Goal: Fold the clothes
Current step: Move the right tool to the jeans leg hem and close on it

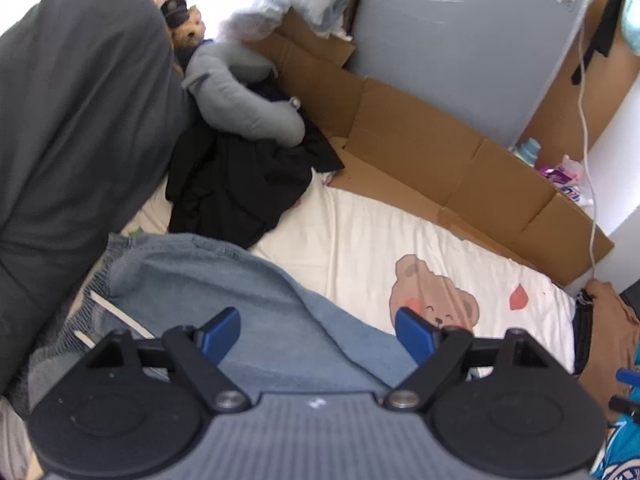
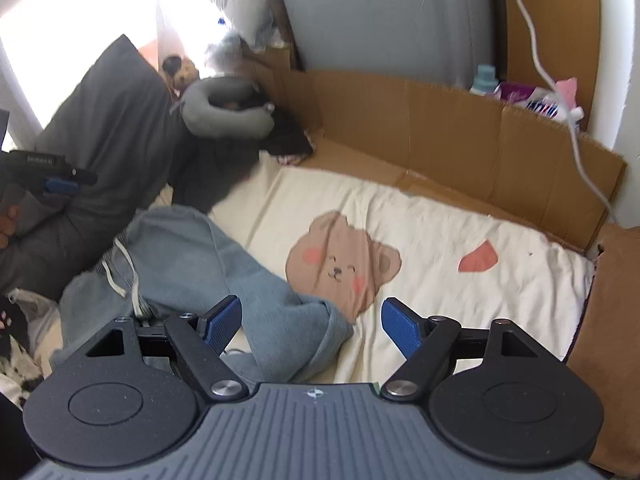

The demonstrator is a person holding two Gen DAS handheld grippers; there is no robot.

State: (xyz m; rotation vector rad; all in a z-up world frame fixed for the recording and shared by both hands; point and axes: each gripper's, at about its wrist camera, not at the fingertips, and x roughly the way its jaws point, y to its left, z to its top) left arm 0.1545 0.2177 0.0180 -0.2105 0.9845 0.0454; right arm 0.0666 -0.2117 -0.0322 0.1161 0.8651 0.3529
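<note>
Light blue denim trousers [image 1: 224, 280] with a white drawstring lie crumpled on the cream bear-print sheet [image 1: 360, 240]. My left gripper [image 1: 318, 334] hovers open just above the denim, nothing between its blue pads. In the right wrist view the same trousers [image 2: 192, 264] spread from the waistband at left to a bunched leg end near the middle. My right gripper [image 2: 311, 326] is open over that leg end, holding nothing. The left gripper [image 2: 60, 184] also shows at the far left of that view, held in a hand.
A black garment heap [image 1: 240, 184] and a grey neck pillow [image 1: 244, 100] lie at the head of the bed beside a dark grey pillow [image 1: 80, 120]. Flattened cardboard [image 1: 440, 160] lines the wall side. A white cable [image 2: 560, 100] hangs at right; bottles [image 2: 484, 78] stand behind the cardboard.
</note>
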